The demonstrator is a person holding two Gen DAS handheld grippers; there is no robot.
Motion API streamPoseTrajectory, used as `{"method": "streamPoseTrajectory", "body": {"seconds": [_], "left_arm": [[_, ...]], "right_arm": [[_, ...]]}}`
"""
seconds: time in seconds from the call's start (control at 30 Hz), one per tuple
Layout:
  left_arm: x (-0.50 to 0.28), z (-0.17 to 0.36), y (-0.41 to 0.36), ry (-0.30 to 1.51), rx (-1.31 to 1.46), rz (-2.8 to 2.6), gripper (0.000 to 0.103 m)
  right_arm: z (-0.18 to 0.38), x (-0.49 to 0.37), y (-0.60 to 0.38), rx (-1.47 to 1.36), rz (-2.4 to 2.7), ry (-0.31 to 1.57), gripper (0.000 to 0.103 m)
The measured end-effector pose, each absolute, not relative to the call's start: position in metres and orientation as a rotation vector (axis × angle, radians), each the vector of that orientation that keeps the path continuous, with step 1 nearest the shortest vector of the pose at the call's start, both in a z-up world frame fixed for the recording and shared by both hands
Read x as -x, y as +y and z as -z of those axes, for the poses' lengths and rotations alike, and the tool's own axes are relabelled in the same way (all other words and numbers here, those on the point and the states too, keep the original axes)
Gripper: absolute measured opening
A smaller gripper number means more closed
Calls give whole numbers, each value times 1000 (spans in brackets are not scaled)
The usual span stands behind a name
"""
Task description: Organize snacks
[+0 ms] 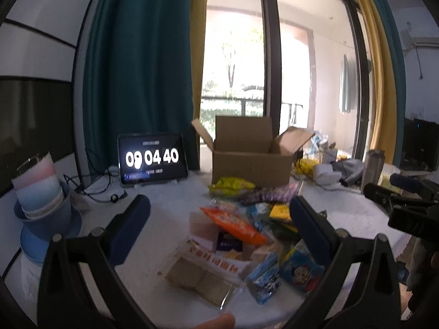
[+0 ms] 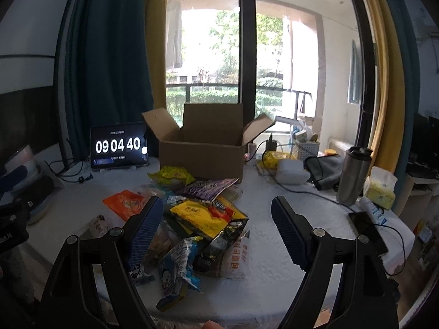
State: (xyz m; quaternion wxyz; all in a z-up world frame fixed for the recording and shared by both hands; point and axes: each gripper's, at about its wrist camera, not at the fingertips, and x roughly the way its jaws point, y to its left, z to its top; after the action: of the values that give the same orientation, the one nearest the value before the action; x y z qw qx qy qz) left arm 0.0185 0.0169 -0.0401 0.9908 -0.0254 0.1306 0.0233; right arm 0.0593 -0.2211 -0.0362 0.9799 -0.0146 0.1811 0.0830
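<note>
Left wrist view showed the left gripper [image 1: 219,219] spread wide, holding nothing, above the snack pile [image 1: 247,233] (cardboard box [image 1: 251,164] behind). The right gripper [image 2: 216,216] was also wide, over the same snacks on the table [image 2: 288,246].

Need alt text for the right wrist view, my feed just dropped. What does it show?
The right tool hangs open over a pile of snack packets on a white table, holding nothing. Behind the pile stands an open cardboard box, with a tablet clock to its left and a steel tumbler to its right.

a home: curtains [image 2: 109,68], balcony door [image 2: 247,54], cluttered table [image 2: 274,246].
</note>
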Motion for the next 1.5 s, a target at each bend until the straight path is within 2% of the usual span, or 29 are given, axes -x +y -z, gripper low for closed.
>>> {"method": "streamPoseTrajectory", "body": {"seconds": [0.33, 0.57, 0.9, 1.03, 1.17, 1.33, 1.47, 1.5], "left_arm": [[-51, 98, 31, 462, 65, -54, 102], [-78, 143, 69, 624, 216, -72, 102], [-109, 174, 111, 715, 335, -114, 102], [-119, 179, 117, 730, 333, -99, 102], [-127, 186, 122, 756, 415, -22, 102], [-131, 183, 115, 762, 442, 62, 101], [-132, 184, 106, 773, 474, 139, 101], [-132, 184, 105, 773, 494, 158, 95]], "right_arm": [[69, -86, -201, 45, -239, 499, 84], [104, -103, -192, 57, -292, 630, 83], [130, -115, -176, 95, -368, 748, 69], [139, -120, -170, 114, -374, 782, 58], [145, -122, -162, 156, -367, 797, 55], [152, -124, -156, 205, -341, 802, 40], [156, -125, -157, 210, -341, 794, 38], [156, -125, -157, 209, -341, 792, 38]]}}
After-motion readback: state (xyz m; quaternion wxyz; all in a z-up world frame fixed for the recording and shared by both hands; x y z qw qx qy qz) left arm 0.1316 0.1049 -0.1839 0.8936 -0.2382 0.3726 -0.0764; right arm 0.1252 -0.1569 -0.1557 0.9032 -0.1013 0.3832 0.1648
